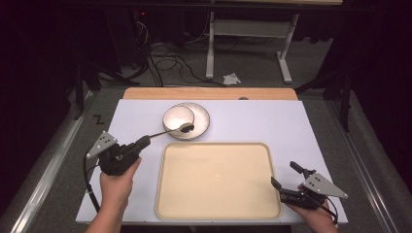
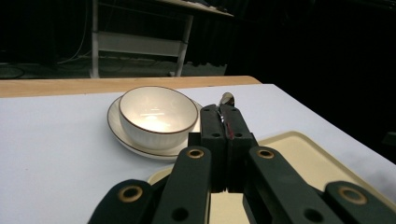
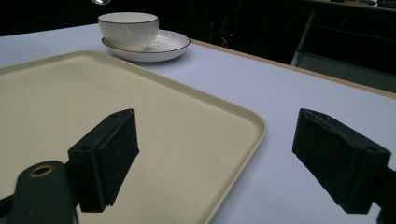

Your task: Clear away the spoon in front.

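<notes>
- Black left gripper (image 1: 145, 141), jaws clamped on a dark metal spoon (image 1: 186, 128), should lower it steadily.
- Aim away from the white ceramic bowl (image 1: 178, 117), toward the beige plastic tray (image 1: 218, 208) at five o'clock.
- Right gripper (image 1: 286, 178) waits with jaws apart, empty.

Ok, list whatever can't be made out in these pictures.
- Spoon handle: left gripper view, hidden between the left gripper's shut jaws.
- Whether the spoon carries anything: high view, too small and dark to tell.
- Plate, its near right rim: left gripper view, behind the gripper.
- Tray, its near side: right gripper view, cut off by the bottom and left edges.
</notes>
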`<state>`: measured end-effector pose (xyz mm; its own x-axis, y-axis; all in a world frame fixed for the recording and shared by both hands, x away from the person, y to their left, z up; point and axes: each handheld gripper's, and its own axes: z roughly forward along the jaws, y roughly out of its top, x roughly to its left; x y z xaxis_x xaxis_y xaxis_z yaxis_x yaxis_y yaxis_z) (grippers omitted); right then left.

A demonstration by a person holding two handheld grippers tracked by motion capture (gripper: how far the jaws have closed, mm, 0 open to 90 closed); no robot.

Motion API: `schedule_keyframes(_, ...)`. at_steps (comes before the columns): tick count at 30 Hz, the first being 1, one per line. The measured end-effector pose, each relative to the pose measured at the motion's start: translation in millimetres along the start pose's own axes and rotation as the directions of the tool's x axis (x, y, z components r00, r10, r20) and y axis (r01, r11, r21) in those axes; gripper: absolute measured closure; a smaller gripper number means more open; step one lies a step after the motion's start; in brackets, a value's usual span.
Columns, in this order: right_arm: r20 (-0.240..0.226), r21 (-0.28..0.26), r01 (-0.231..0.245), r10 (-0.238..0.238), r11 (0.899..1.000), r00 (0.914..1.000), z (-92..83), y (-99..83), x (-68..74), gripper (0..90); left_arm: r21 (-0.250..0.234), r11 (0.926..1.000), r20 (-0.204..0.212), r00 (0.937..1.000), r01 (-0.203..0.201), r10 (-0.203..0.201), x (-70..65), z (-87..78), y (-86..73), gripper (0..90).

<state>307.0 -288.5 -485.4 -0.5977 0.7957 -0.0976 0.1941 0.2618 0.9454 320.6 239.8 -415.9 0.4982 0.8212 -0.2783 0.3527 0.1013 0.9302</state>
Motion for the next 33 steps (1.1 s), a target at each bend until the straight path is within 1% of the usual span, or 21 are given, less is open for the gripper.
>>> schedule_keyframes(1,0.004,0.004,-0.005,0.005,1.000,1.0000,-0.4,0.0,-0.8,15.0,-0.005,1.0000,0.010,0.9999,-0.004,0.004,-5.9,-1.2,-3.7,89.5)
schedule_keyframes(3,0.003,0.004,-0.005,0.005,1.000,1.0000,-0.4,-0.1,-1.2,15.0,-0.007,1.0000,0.013,0.9999,-0.006,0.006,-9.5,-1.6,-5.8,89.4)
schedule_keyframes(4,0.000,0.005,-0.006,0.006,1.000,1.0000,-0.3,-0.5,-1.6,15.0,-0.007,0.9999,0.031,0.9995,-0.010,0.010,-15.5,-1.6,-10.6,89.5)
schedule_keyframes(5,0.000,0.005,-0.006,0.006,1.000,1.0000,-0.3,-0.5,-1.6,15.0,-0.007,0.9999,0.031,0.9995,-0.010,0.010,-15.5,-1.6,-10.6,89.5)
schedule_keyframes(7,-0.002,0.006,-0.007,0.007,1.000,1.0000,-0.4,-0.9,-1.7,15.2,-0.004,1.0000,0.053,0.9986,-0.002,0.002,-22.8,-0.9,-19.0,89.5)
schedule_keyframes(8,-0.002,0.006,-0.007,0.007,1.000,1.0000,-0.4,-0.9,-1.7,15.2,-0.004,1.0000,0.053,0.9986,-0.002,0.002,-22.8,-0.9,-19.0,89.5)
schedule_keyframes(9,-0.001,0.003,-0.007,0.007,1.000,1.0000,-0.9,-1.1,-2.0,15.2,0.001,1.0000,0.064,0.9980,0.002,-0.002,-27.9,-0.5,-25.7,89.5)
schedule_keyframes(11,-0.003,0.002,-0.008,0.008,1.000,1.0000,-0.9,-1.3,-2.2,15.2,0.005,1.0000,0.069,0.9976,0.004,-0.004,-30.1,-0.2,-28.8,89.4)
schedule_keyframes(12,0.000,0.004,-0.020,0.020,1.000,0.9998,-1.3,-1.7,-2.3,15.2,0.013,0.9998,0.087,0.9961,0.014,-0.015,-33.3,0.3,-34.4,89.5)
schedule_keyframes(13,0.000,0.004,-0.020,0.020,1.000,0.9998,-1.3,-1.7,-2.3,15.2,0.013,0.9998,0.087,0.9961,0.014,-0.015,-33.3,0.3,-34.4,89.4)
schedule_keyframes(15,-0.002,0.003,-0.016,0.016,1.000,0.9999,-1.0,-1.9,-3.0,15.2,0.023,0.9994,0.106,0.9940,0.025,-0.027,-36.6,1.2,-41.0,89.5)
schedule_keyframes(16,-0.003,0.008,-0.014,0.014,1.000,0.9999,-0.5,-2.3,-3.2,15.2,0.034,0.9992,0.122,0.9922,0.021,-0.025,-39.0,2.8,-47.2,89.4)
schedule_keyframes(18,-0.005,0.009,-0.019,0.019,1.000,0.9998,-0.2,-2.5,-3.0,15.2,0.039,0.9989,0.129,0.9911,0.027,-0.032,-39.9,3.8,-50.5,89.5)
schedule_keyframes(19,-0.007,0.010,-0.013,0.013,1.000,0.9999,0.3,-2.7,-3.3,15.2,0.047,0.9982,0.142,0.9888,0.038,-0.044,-40.1,5.4,-54.4,89.5)
schedule_keyframes(22,-0.004,0.019,-0.009,0.009,1.000,0.9999,1.7,-3.7,-2.5,15.4,0.063,0.9976,0.149,0.9881,0.029,-0.038,-40.0,9.5,-60.7,89.5)
schedule_keyframes(23,-0.006,0.019,-0.007,0.008,1.000,1.0000,1.9,-3.8,-2.5,15.4,0.068,0.9969,0.158,0.9862,0.040,-0.050,-38.1,11.3,-64.5,89.4)
schedule_keyframes(28,0.001,0.019,-0.005,0.005,1.000,1.0000,2.1,-4.5,-1.9,15.4,0.085,0.9957,0.167,0.9845,0.038,-0.052,-36.8,12.2,-70.3,89.5)
schedule_keyframes(29,0.001,0.020,-0.002,0.002,1.000,1.0000,2.5,-4.8,-1.9,15.4,0.090,0.9949,0.173,0.9831,0.044,-0.059,-36.6,12.5,-71.9,89.4)
schedule_keyframes(31,0.004,0.031,-0.005,0.005,1.000,1.0000,2.9,-5.6,-0.7,15.2,0.103,0.9922,0.199,0.9759,0.071,-0.090,-36.1,13.9,-75.2,89.5)
schedule_keyframes(32,0.004,0.031,-0.005,0.005,1.000,1.0000,2.9,-5.6,-0.7,15.2,0.103,0.9922,0.199,0.9759,0.071,-0.090,-36.1,13.9,-75.2,89.5)
schedule_keyframes(33,0.002,0.034,0.005,-0.005,0.999,1.0000,3.7,-6.1,-0.1,14.3,0.104,0.9897,0.211,0.9701,0.099,-0.119,-34.7,14.1,-76.3,89.4)
